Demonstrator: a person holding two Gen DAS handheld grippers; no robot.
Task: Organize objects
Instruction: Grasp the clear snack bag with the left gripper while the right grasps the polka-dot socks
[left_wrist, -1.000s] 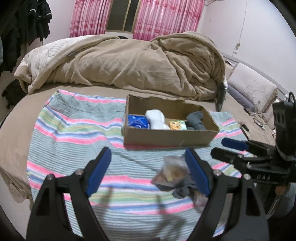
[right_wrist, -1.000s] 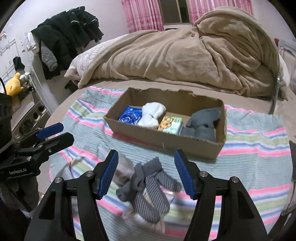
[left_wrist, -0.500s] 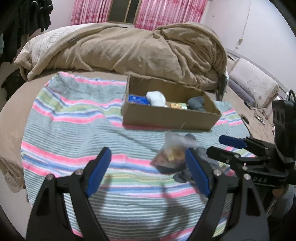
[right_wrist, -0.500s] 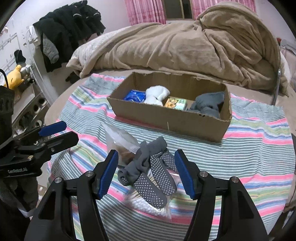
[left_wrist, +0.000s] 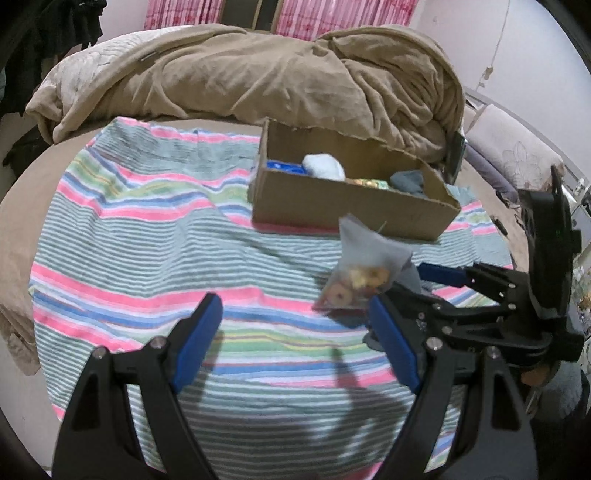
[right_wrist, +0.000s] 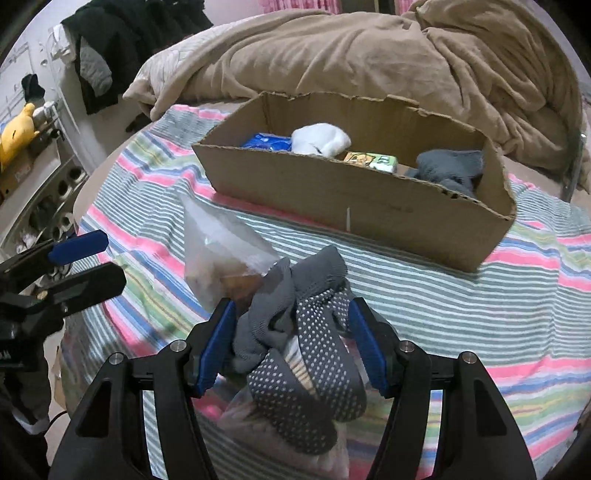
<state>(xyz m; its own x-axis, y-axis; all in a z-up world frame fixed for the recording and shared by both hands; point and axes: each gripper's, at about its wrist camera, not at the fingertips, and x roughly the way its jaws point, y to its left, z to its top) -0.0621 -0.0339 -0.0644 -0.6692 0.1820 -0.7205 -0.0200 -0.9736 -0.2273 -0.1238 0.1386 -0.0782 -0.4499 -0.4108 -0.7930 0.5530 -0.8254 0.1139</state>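
Note:
A cardboard box (left_wrist: 347, 201) (right_wrist: 354, 199) stands on the striped blanket and holds a blue pack (right_wrist: 267, 142), white socks (right_wrist: 321, 138), a green-orange pack (right_wrist: 371, 160) and grey socks (right_wrist: 448, 170). In the right wrist view my right gripper (right_wrist: 291, 345) is open, its blue pads either side of grey dotted socks (right_wrist: 299, 332) lying on a clear bag. A clear snack bag (right_wrist: 221, 251) (left_wrist: 364, 267) stands just left of them. My left gripper (left_wrist: 295, 343) is open and empty over the blanket, left of the right gripper (left_wrist: 480, 288).
A rumpled beige duvet (left_wrist: 258, 74) fills the bed behind the box. The striped blanket (left_wrist: 147, 240) covers the near part. Dark clothes (right_wrist: 110, 44) and a shelf with a yellow toy (right_wrist: 14, 133) are at the left. A pillow (left_wrist: 513, 155) lies right.
Both grippers have moved forward and lower. The right gripper's pads now flank the grey dotted socks. The snack bag looks larger and closer in both views.

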